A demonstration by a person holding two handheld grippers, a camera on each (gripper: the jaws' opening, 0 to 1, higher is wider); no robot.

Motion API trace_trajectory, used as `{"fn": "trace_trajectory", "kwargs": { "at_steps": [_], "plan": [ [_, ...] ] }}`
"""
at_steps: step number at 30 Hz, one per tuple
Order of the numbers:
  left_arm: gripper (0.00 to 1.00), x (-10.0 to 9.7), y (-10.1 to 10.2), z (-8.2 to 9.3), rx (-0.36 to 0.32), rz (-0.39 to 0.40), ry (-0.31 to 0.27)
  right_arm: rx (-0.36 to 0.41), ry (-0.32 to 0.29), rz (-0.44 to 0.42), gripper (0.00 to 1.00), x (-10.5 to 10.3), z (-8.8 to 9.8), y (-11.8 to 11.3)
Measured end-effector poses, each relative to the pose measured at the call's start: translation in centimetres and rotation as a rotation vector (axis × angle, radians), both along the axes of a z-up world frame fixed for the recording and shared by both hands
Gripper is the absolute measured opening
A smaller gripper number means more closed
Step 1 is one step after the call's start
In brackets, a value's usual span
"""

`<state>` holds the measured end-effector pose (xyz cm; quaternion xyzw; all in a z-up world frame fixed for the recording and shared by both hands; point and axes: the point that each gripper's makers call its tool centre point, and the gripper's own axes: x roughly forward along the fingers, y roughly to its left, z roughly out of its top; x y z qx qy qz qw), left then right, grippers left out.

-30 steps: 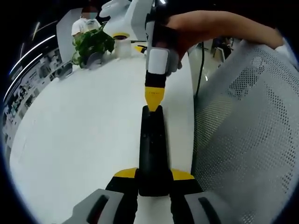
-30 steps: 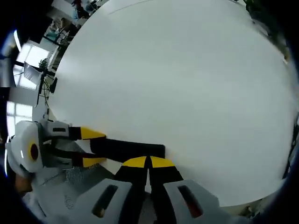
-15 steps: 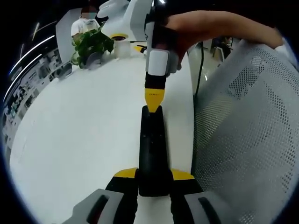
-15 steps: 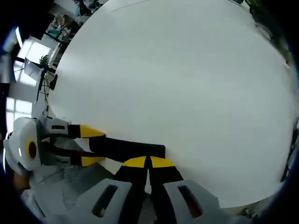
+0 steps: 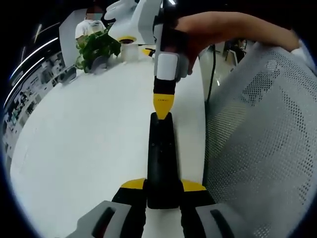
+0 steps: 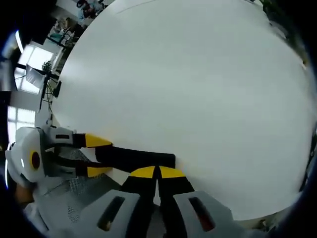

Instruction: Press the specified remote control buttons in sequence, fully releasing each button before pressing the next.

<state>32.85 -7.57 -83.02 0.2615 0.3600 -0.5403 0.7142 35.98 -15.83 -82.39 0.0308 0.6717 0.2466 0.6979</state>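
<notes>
A long black remote [image 5: 161,148] lies on the white table [image 5: 74,144], pointing away from me. My left gripper [image 5: 162,184] is shut on its near end, one yellow jaw on each side. My right gripper [image 5: 162,105], held by a hand, comes down from above. Its yellow tips are together and rest on the remote's far end. In the right gripper view, the right gripper [image 6: 158,172] is shut, its tips against the remote [image 6: 138,157]. My left gripper [image 6: 99,156] clamps the remote from the left.
A grey mesh chair back [image 5: 262,139] stands close along the table's right edge. At the table's far end are a green plant [image 5: 96,47] and a white cup [image 5: 130,48], with a person [image 5: 89,25] behind. A black cable [image 5: 214,69] hangs past the edge.
</notes>
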Motion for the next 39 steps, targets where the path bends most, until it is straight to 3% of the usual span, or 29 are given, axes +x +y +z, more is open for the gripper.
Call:
{"fn": "trace_trajectory", "kwargs": {
  "at_steps": [16,24,39],
  "plan": [
    [0.25,0.0,0.0,0.0,-0.005,-0.011,-0.003,-0.020,-0.009,0.004,0.00,0.0,0.1,0.1],
    [0.25,-0.1,0.0,0.0,-0.006,-0.012,-0.002,0.048,0.017,-0.013,0.00,-0.3,0.3,1.1],
    [0.25,0.0,0.0,0.1,-0.007,-0.009,-0.004,0.031,0.013,-0.005,0.00,-0.6,-0.1,1.3]
  ]
}}
